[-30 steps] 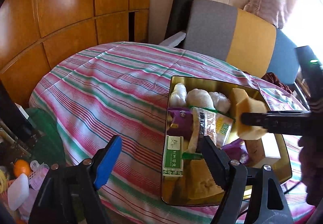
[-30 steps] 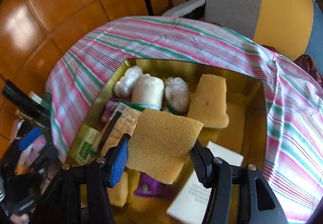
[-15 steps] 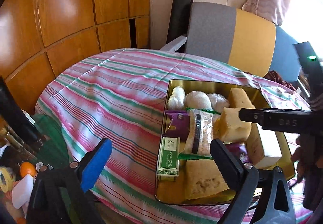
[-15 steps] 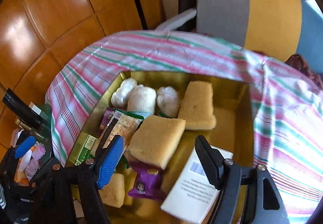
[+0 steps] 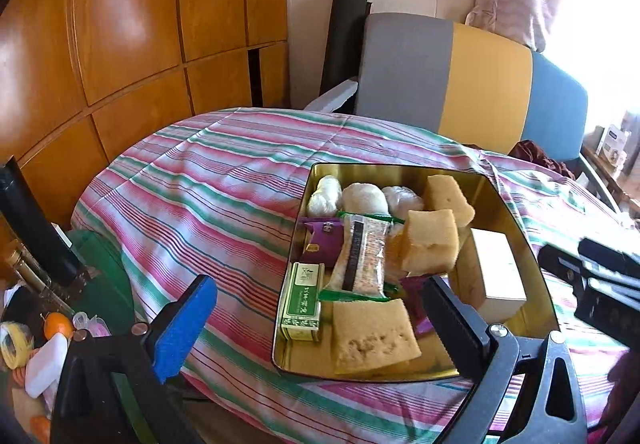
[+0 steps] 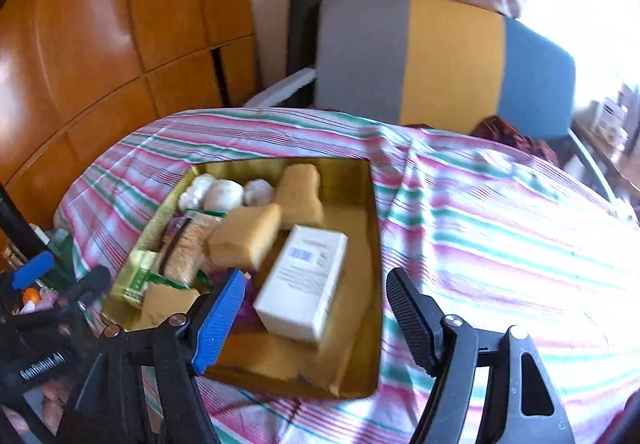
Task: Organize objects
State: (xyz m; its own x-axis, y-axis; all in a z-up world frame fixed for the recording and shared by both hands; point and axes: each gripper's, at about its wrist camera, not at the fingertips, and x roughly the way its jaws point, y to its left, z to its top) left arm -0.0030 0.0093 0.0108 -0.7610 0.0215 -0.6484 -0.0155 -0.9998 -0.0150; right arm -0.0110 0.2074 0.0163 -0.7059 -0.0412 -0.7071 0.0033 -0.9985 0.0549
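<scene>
A gold tin tray (image 5: 516,211) (image 6: 368,324) sits on the striped tablecloth and holds several items. A yellow sponge (image 5: 430,244) (image 6: 244,236) lies in its middle, on top of the snack packets. Two more sponges (image 5: 372,332) (image 5: 448,195), a white box (image 5: 496,268) (image 6: 304,280), a green box (image 5: 302,300), a long snack packet (image 5: 362,256) and white wrapped balls (image 5: 362,197) lie around it. My left gripper (image 5: 320,328) is open and empty at the tray's near edge. My right gripper (image 6: 316,320) is open and empty above the tray's near right part.
A grey, yellow and blue chair (image 5: 460,83) stands behind the table (image 5: 208,179). Wooden panels (image 5: 120,23) fill the left. Clutter with an orange (image 5: 56,326) lies low on the left, below the table edge.
My right gripper opened and let go of the yellow sponge, which now lies in the tray. The right gripper then drew back to the right. My left gripper backed away slightly.
</scene>
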